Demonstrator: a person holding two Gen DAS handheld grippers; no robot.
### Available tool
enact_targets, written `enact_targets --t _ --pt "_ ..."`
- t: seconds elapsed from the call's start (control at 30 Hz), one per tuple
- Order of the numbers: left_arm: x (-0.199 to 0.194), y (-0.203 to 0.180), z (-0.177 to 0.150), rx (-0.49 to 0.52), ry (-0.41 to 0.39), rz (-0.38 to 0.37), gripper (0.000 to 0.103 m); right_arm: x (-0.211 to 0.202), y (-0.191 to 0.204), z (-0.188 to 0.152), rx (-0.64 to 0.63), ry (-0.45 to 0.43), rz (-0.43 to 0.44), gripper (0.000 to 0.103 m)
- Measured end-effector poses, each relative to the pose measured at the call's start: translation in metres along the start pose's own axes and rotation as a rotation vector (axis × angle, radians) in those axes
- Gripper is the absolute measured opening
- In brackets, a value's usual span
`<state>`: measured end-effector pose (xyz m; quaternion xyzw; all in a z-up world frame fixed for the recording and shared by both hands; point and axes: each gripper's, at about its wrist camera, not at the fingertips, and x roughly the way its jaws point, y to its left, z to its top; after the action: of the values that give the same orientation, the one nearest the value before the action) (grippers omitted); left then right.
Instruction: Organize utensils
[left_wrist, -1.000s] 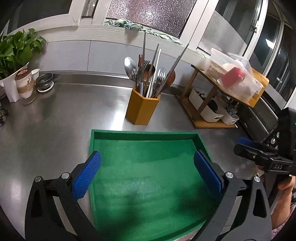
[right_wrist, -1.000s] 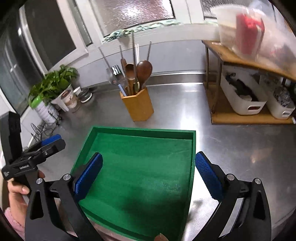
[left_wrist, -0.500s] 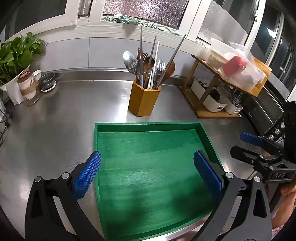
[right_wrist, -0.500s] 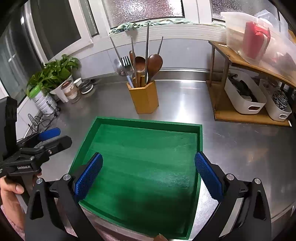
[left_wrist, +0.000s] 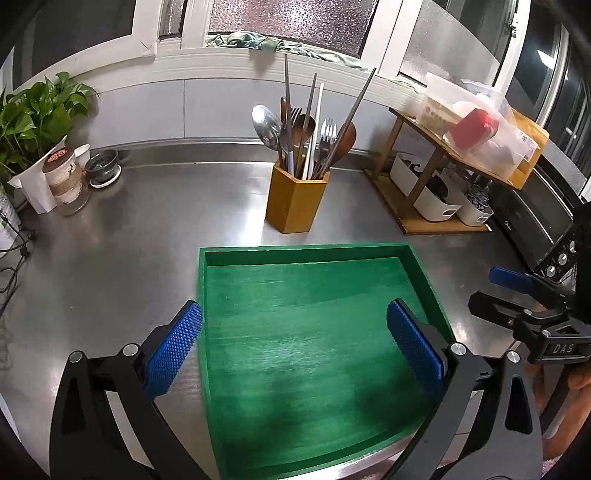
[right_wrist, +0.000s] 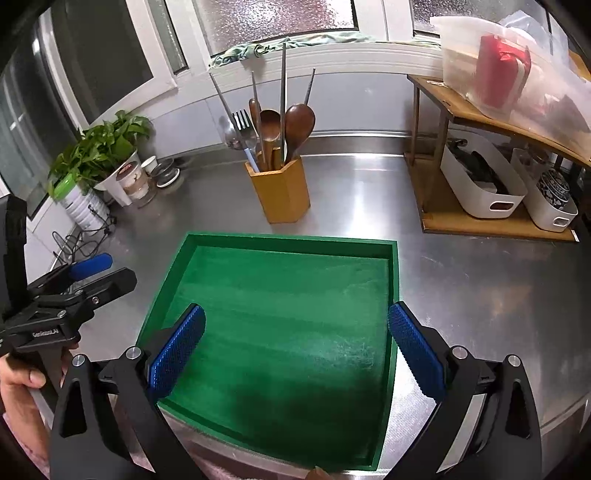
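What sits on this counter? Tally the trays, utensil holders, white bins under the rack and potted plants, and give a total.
Green tray: 1
Wooden utensil holder: 1
White bins: 2
Potted plant: 1
Total: 5

**Legible markings**

The right tool, seen from the left wrist view, carries the white letters "DAS" on its black body. The left tool, seen from the right wrist view, carries small white lettering reading approximately "GenRobot.AI". Other labels are too small to read.
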<state>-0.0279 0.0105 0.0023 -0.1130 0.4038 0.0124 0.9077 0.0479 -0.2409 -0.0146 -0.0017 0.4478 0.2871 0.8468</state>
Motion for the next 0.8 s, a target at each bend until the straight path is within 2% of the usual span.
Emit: enact_targets --t 0.8 --pt "-0.0005 0.0022 0.0053 -0.008 -0.007 0.026 0.095 -0.0003 0.0005 0.0048 0.009 -0.004 -0.006 0.099"
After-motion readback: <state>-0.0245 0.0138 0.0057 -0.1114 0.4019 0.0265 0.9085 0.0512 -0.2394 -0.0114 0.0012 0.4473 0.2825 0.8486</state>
